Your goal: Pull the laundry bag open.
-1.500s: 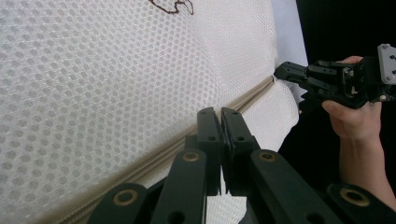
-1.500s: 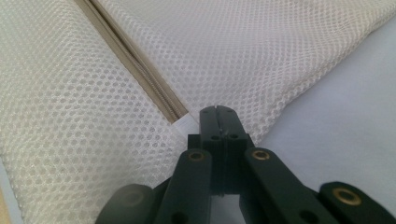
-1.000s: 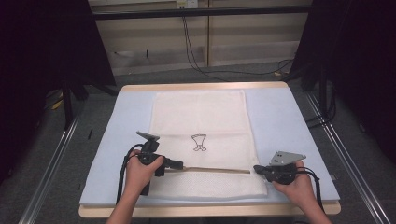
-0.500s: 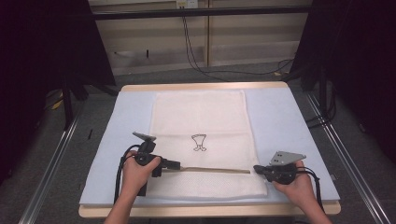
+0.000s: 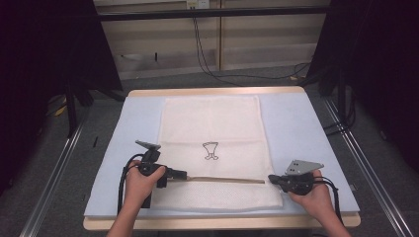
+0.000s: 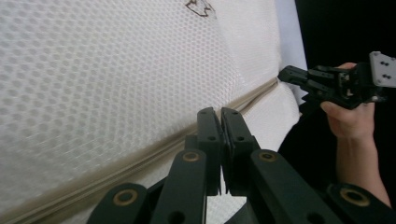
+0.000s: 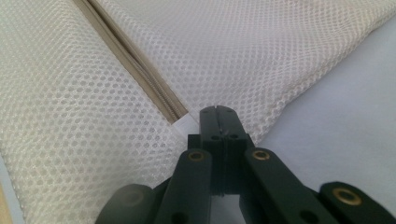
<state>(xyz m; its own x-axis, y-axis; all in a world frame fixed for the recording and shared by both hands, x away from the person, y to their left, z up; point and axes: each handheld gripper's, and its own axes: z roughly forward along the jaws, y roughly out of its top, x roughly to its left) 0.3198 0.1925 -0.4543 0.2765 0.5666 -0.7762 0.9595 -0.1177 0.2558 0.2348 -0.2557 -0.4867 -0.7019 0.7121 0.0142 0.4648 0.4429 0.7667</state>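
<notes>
Left gripper (image 5: 184, 174) is clenched, jaws pressed together at the left end of the beige zipper (image 5: 225, 178) that runs across the white mesh laundry bag (image 5: 210, 123); whether it pinches the slider or just fabric, I can't tell, the jaws hide it. Right gripper (image 5: 271, 178) is also clenched, tips at the zipper's right end, on the bag's edge; the right gripper view puts the closed jaws just past the zipper stop. Likely reason: one end anchored so the mesh stays taut while the other works the zip. The bag lies flat, lengthwise on the pale blue padded mat (image 5: 306, 128) over the wooden table (image 5: 217, 91), small printed logo (image 5: 210, 150) above the zipper.
</notes>
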